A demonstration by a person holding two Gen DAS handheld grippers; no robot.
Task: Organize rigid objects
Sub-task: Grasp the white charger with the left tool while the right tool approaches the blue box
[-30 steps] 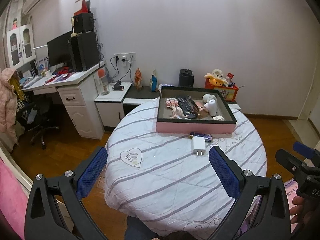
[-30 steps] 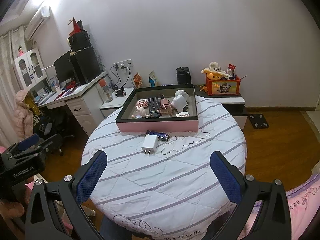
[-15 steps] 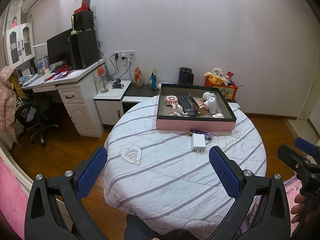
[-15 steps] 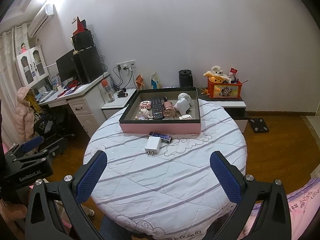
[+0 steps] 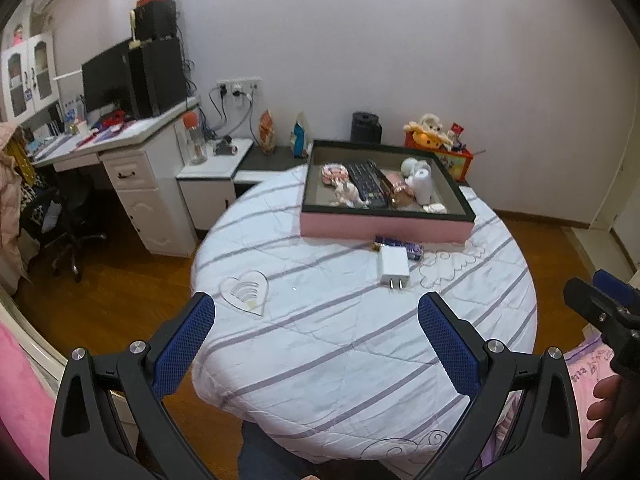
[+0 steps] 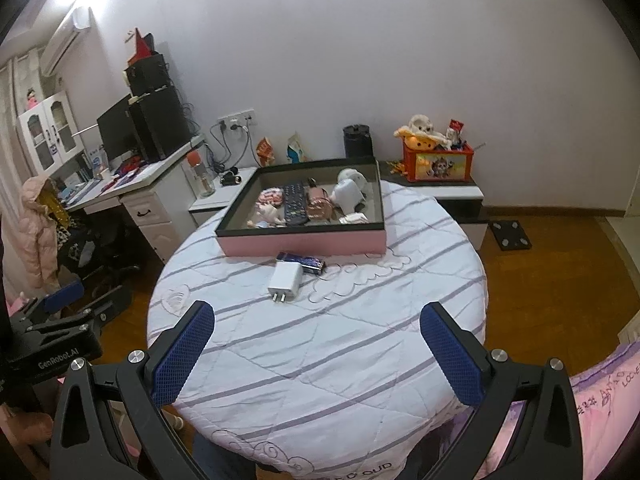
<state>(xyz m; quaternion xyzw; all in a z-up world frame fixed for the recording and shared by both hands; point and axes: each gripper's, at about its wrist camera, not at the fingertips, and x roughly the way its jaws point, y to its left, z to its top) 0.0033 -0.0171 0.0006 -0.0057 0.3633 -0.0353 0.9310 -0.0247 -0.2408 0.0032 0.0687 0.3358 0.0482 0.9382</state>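
Note:
A white charger plug (image 5: 394,267) (image 6: 285,279) and a small dark blue box (image 5: 400,246) (image 6: 301,261) lie on the round striped table (image 5: 320,344) (image 6: 320,352), just in front of a pink tray (image 5: 384,229) (image 6: 304,241). The tray holds a black remote (image 5: 366,184) (image 6: 294,204), a pink case, white figurines and other small items. My left gripper (image 5: 316,322) is open and empty above the table's near edge. My right gripper (image 6: 318,326) is open and empty, also at the near edge, well short of the plug.
A white desk (image 5: 132,160) with monitor and speakers stands at the left, a low cabinet (image 6: 440,192) with a red toy box (image 6: 437,162) behind the table. A black office chair (image 5: 60,216) is at far left. Wooden floor surrounds the table.
Both grippers have drawn back slightly and shifted, so the table and tray sit a little farther off and more centred. Both stay open. No object on the table has moved.

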